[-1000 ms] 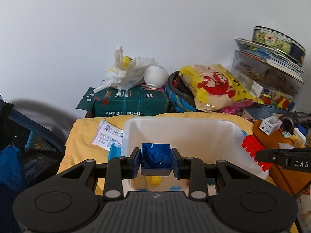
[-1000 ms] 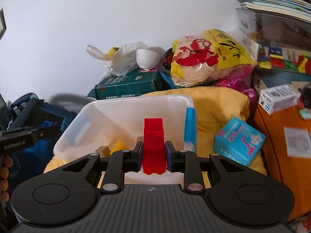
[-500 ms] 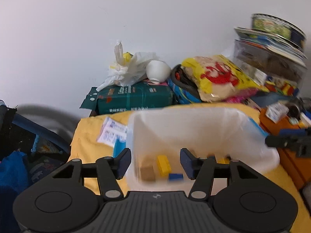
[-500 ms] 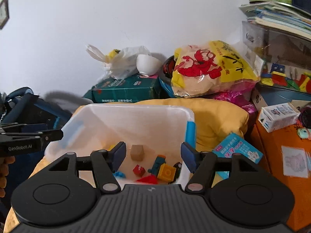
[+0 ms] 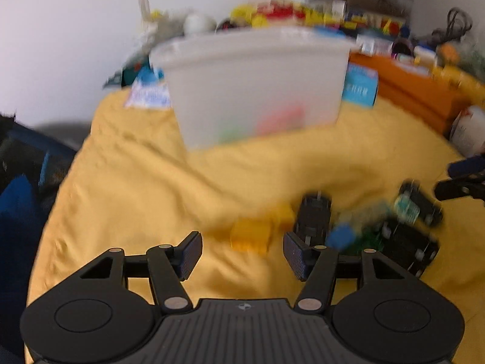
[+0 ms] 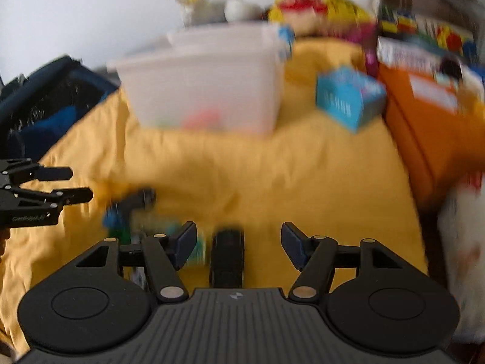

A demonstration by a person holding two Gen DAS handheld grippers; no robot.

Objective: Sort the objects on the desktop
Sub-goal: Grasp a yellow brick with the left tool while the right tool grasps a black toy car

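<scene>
Sitting toward the far edge of the yellow cloth [image 5: 127,188], the white translucent bin [image 5: 257,88] shows blurred red and green shapes through its near wall, low by its bottom; what they are cannot be told. A light blue box [image 6: 348,100] lies just right of the bin, near the orange box [image 6: 439,127] along the cloth's right edge.

Toward the near edge, the left gripper [image 5: 242,250] is widening its jaws with nothing pressed between them; a yellow block [image 5: 251,235] lies on the cloth in the gap, just ahead of the pads. Right of it stands a black toy car [image 5: 313,217], then a blurred cluster of blue, green and black pieces [image 5: 394,230].

The right gripper [image 6: 238,245] is drawing its jaws in, yet they stand well apart and clamp nothing; a black toy car [image 6: 228,254] lies between them, untouched.
</scene>
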